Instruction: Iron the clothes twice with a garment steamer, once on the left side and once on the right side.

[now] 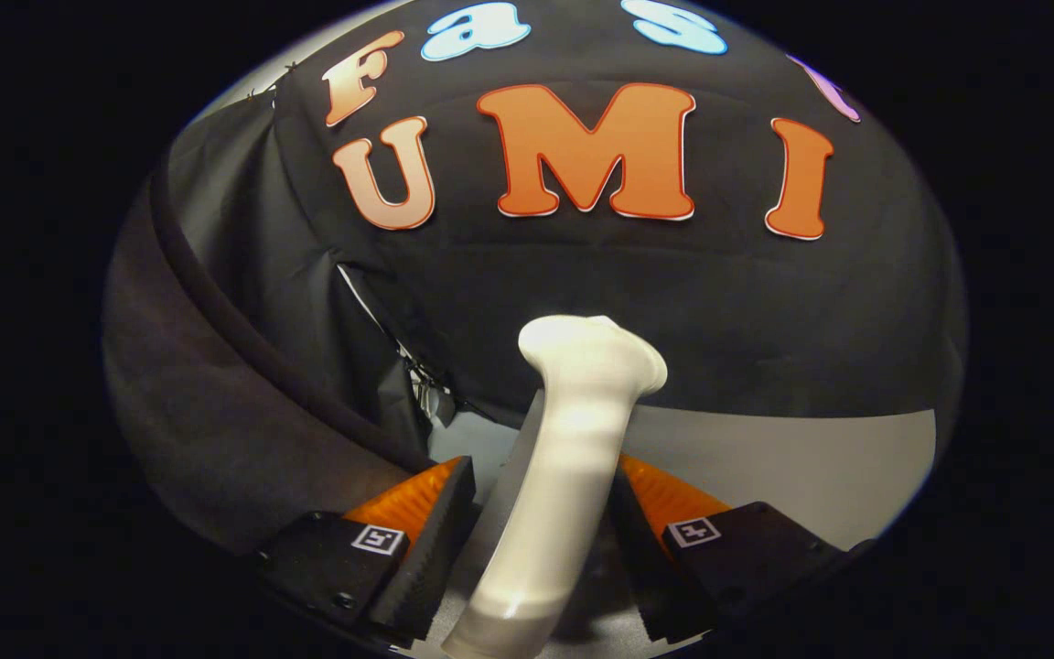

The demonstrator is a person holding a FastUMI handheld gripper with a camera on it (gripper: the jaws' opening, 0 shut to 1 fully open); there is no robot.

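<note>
Your biggest surrounding is the black cloth wall point(673, 302), which closes off everything beyond the fingers and comes down to the table. To the left of it a loose dark drape point(243, 275) hangs in folds, with a thick dark band point(216, 311) curving down across it toward your left finger; where drape and wall meet there is a ragged gap with something pale behind it, too small to make out. The grey table point(811, 467) shows bare to the right of the fingers, and that is where you have open room; the left side is crowded by the drape. The white steamer point(564, 467) runs up between the fingers, its handle low and close to the camera, its wider head tipped to the right and standing out against the wall. Your gripper point(541, 540) is closed partway on the handle, with both fingers pressed to its sides.
</note>
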